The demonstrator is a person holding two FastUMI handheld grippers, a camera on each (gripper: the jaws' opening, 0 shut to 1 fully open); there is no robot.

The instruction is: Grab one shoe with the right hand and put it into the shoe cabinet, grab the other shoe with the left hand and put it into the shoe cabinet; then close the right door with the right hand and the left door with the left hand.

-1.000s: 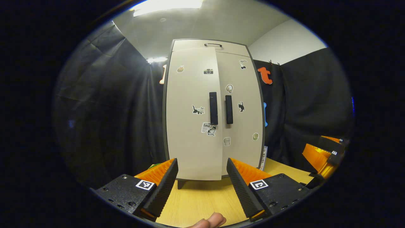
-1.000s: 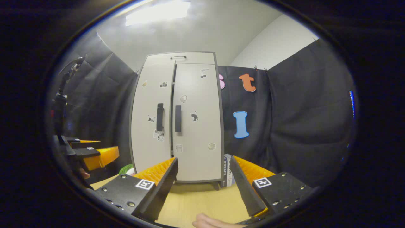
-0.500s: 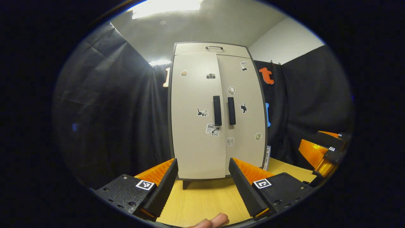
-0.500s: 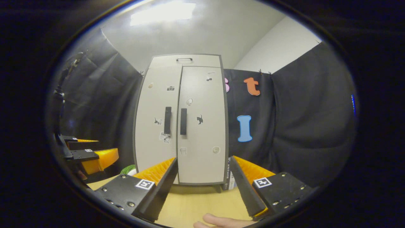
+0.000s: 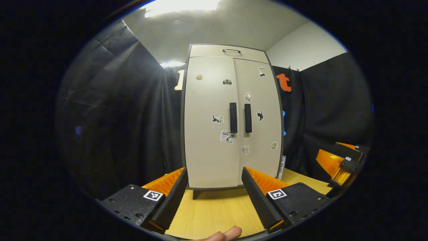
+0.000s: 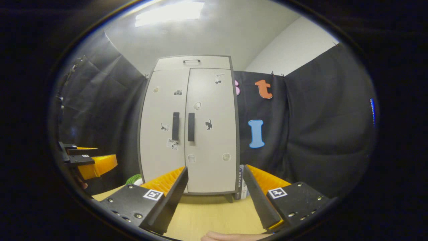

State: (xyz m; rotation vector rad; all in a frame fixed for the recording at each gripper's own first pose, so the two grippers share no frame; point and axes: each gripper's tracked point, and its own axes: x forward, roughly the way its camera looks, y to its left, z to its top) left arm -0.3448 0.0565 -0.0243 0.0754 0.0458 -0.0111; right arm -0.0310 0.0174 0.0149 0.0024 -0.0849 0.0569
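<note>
You are facing one shoe cabinet [image 5: 230, 117] standing on the wooden desk [image 5: 214, 211], with both of its doors shut: the left door [image 5: 209, 124] and the right door [image 5: 260, 120] meet flush down the middle. Two black vertical handles sit side by side at that seam, the left handle [image 5: 233, 117] and the right handle [image 5: 247, 117]. You can count several small stickers scattered across the two doors, and one narrow drawer with one thin pull [image 5: 231, 50] across the top.

Your left gripper [image 5: 214, 190] is spread wide and holds nothing, hanging above the desk short of the cabinet. Your right gripper [image 6: 215, 192] is likewise wide apart and empty, also clear of the cabinet. No shoe can be seen with the doors shut.
</note>
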